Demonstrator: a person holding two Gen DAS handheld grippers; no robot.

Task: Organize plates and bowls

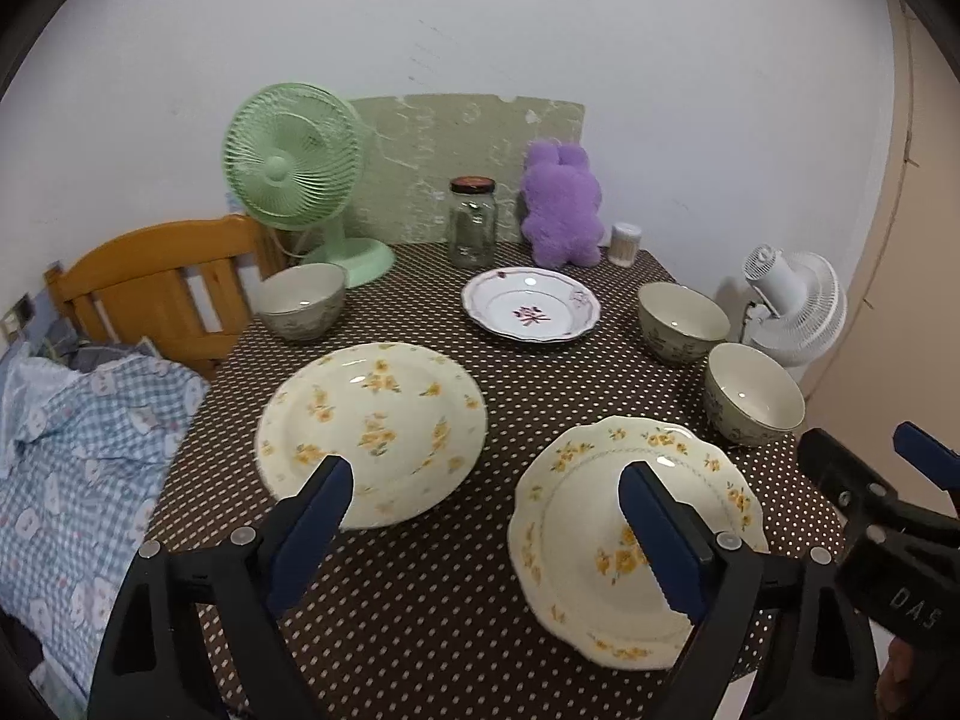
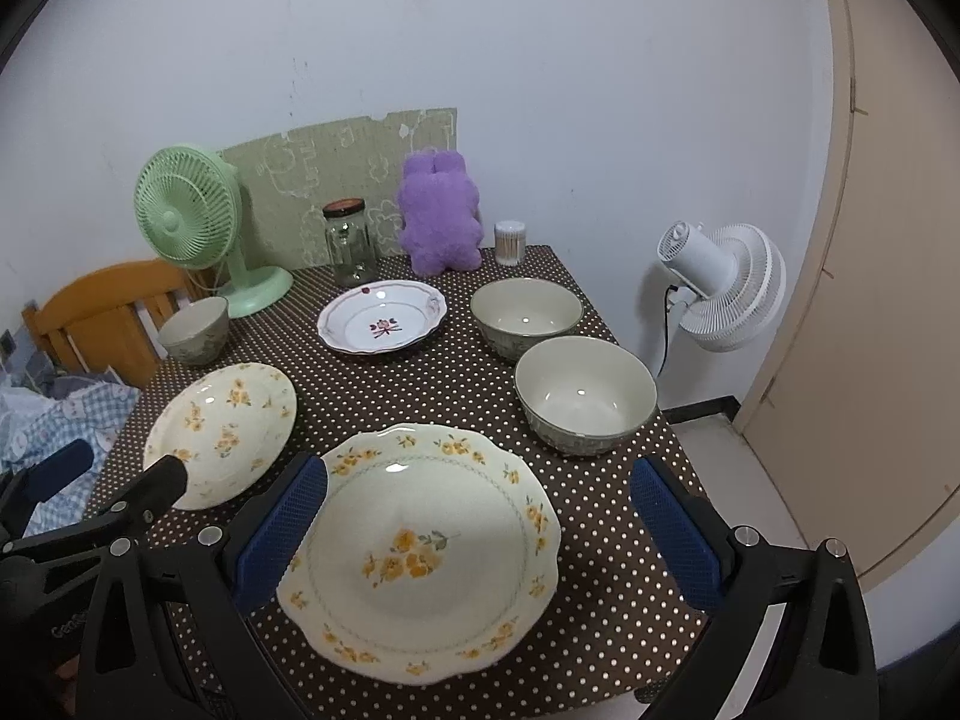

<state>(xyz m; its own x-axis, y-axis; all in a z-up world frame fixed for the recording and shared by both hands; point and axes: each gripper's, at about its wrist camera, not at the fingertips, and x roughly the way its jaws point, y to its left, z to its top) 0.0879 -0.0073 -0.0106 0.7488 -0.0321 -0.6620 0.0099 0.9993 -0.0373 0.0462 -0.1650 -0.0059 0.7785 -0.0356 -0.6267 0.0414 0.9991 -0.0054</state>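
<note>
Three bowls [image 2: 585,394] and plates [image 2: 420,549] dot a polka-dot table [image 2: 600,660] against white wall [image 2: 540,60].

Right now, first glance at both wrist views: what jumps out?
Two cream plates with yellow flowers dominate the near half of the polka-dot tablecloth: the scalloped plate sits under the open right tool, the round plate ahead of the open left tool. Behind them, a purple plush toy and green fan stand at the wall.
</note>
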